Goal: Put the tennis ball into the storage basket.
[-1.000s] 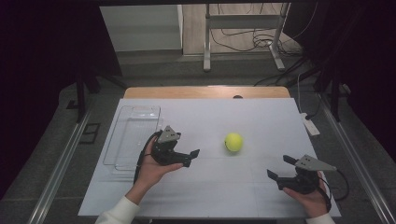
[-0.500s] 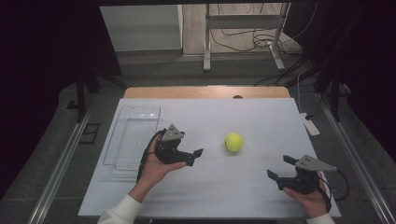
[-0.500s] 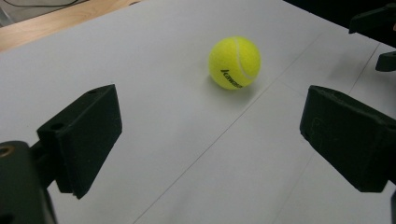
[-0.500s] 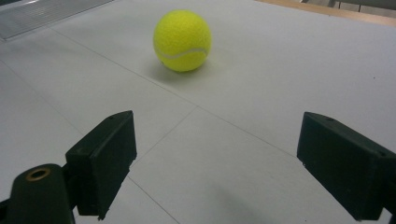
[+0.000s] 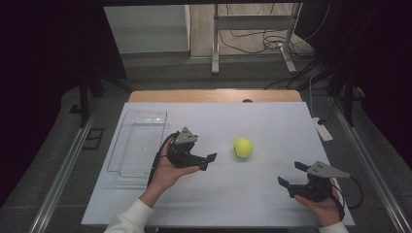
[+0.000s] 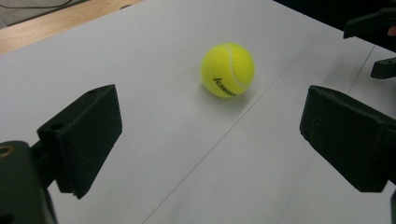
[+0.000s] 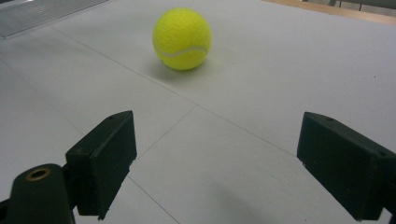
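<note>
The ball's [image 5: 243, 147] small print is maybe unreadable; it sits near the wide-open left gripper [image 5: 212, 160], touching nothing.

Tennis ball [image 6: 228, 70] fuzzy felt; tray [image 5: 138, 141] clear glossy plastic; table [image 5: 272, 126] matt white.

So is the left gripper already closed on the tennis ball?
No, the left gripper is open, and the tennis ball lies on the table ahead of its jaws.
</note>
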Demonstrator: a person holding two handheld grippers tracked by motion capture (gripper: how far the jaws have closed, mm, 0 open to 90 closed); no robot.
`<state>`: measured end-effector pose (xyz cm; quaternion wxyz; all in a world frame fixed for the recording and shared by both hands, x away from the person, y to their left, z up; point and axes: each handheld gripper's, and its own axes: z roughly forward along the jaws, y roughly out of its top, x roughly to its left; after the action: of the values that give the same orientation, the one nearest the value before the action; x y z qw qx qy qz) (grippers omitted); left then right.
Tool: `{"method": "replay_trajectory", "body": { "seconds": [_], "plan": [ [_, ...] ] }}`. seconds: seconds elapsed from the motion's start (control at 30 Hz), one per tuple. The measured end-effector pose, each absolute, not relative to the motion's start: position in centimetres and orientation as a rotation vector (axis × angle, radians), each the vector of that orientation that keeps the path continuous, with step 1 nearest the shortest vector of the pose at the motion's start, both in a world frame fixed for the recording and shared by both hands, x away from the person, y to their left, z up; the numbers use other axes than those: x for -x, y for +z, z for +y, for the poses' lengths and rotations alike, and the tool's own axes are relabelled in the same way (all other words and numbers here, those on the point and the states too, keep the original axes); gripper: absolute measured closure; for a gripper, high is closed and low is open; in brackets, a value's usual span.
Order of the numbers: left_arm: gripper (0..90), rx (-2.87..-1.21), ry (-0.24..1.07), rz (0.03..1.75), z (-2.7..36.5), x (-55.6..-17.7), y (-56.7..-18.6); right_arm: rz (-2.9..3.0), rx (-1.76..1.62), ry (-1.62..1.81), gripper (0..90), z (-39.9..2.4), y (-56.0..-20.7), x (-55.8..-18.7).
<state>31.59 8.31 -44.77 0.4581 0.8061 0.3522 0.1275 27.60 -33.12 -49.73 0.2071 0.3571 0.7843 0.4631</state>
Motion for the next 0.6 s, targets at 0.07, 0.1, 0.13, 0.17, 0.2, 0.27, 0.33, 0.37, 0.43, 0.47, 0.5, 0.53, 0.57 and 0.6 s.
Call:
{"method": "replay_trajectory", "body": {
  "seconds": [0.07, 0.1, 0.13, 0.17, 0.2, 0.27, 0.33, 0.37, 0.43, 0.47, 0.5, 0.53, 0.57, 0.6],
  "plan": [
    [6.6, -1.988, 0.312, 0.867, 8.2, -31.7, -44.8, 2.184, -0.995, 1.289, 12.4, -33.1, -49.7, -27.6],
    [6.6, -1.987, 0.311, 0.865, 8.1, -31.8, -44.8, 2.184, -0.996, 1.289, 12.4, -33.1, -49.7, -27.6],
    [6.6, -1.989, 0.311, 0.866, 8.0, -31.8, -44.7, 2.184, -0.995, 1.289, 12.4, -33.1, -49.7, -27.6],
    [6.6, -1.988, 0.310, 0.865, 8.0, -31.8, -44.7, 2.184, -0.995, 1.289, 12.4, -33.1, -49.7, -27.6],
    [6.6, -1.987, 0.307, 0.864, 7.9, -31.9, -44.7, 2.184, -0.995, 1.288, 12.4, -33.1, -49.7, -27.6],
    [6.6, -1.988, 0.307, 0.862, 7.7, -32.0, -44.7, 2.184, -0.996, 1.287, 12.5, -33.1, -49.8, -27.6],
    [6.6, -1.990, 0.305, 0.857, 7.5, -32.1, -44.7, 2.184, -0.997, 1.286, 12.5, -33.1, -49.8, -27.6],
    [6.6, -1.990, 0.305, 0.857, 7.5, -32.1, -44.7, 2.184, -0.997, 1.286, 12.5, -33.1, -49.8, -27.6],
    [6.6, -1.993, 0.302, 0.855, 7.2, -32.2, -44.7, 2.185, -0.998, 1.287, 12.5, -33.1, -49.8, -27.6],
    [6.6, -1.995, 0.301, 0.851, 7.1, -32.2, -44.7, 2.184, -0.998, 1.287, 12.5, -33.1, -49.8, -27.6],
    [6.6, -1.996, 0.301, 0.852, 7.0, -32.2, -44.7, 2.184, -0.998, 1.287, 12.5, -33.1, -49.8, -27.6],
    [6.6, -1.996, 0.300, 0.850, 7.0, -32.3, -44.7, 2.184, -0.998, 1.287, 12.5, -33.1, -49.8, -27.6],
    [6.6, -1.998, 0.299, 0.849, 6.9, -32.3, -44.7, 2.184, -0.998, 1.286, 12.4, -33.1, -49.8, -27.6],
    [6.6, -2.000, 0.298, 0.848, 6.8, -32.4, -44.7, 2.184, -0.998, 1.285, 12.5, -33.1, -49.8, -27.6]
  ]
}}
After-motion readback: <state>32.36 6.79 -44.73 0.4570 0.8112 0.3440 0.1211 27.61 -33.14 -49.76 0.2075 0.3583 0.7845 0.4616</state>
